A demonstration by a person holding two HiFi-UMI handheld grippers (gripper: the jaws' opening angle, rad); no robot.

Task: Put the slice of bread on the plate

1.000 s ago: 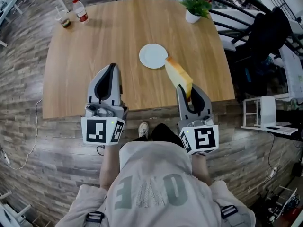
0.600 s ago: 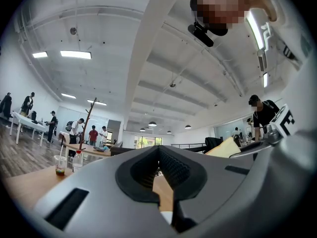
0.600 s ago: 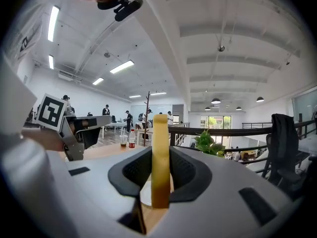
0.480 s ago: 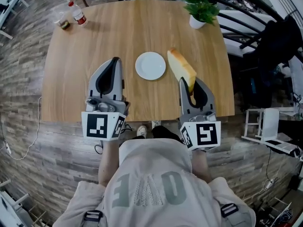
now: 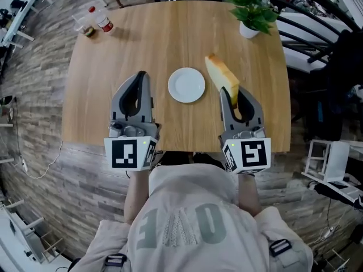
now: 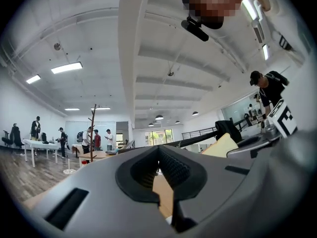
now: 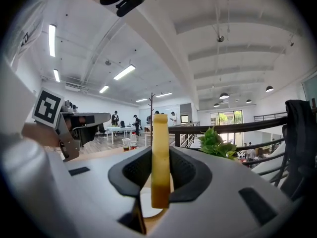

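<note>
Far-left corner of the light wooden counter (image 5: 153, 33): clear plastic bottle with a red cap (image 5: 104, 20); nearer in, the left tool (image 5: 142, 75) is over the counter's near side, jaws closed together with nothing in them. Small round white plate (image 5: 186, 85) sits bare mid-counter between the two tools. The thick pale-yellow slice of bread (image 5: 222, 79) is just right of it and off the plate, standing on edge and clamped at its near end by the right tool (image 5: 233, 97), pads squeezing both faces; green plant in a white pot (image 5: 250, 17) at the far-right corner.
</note>
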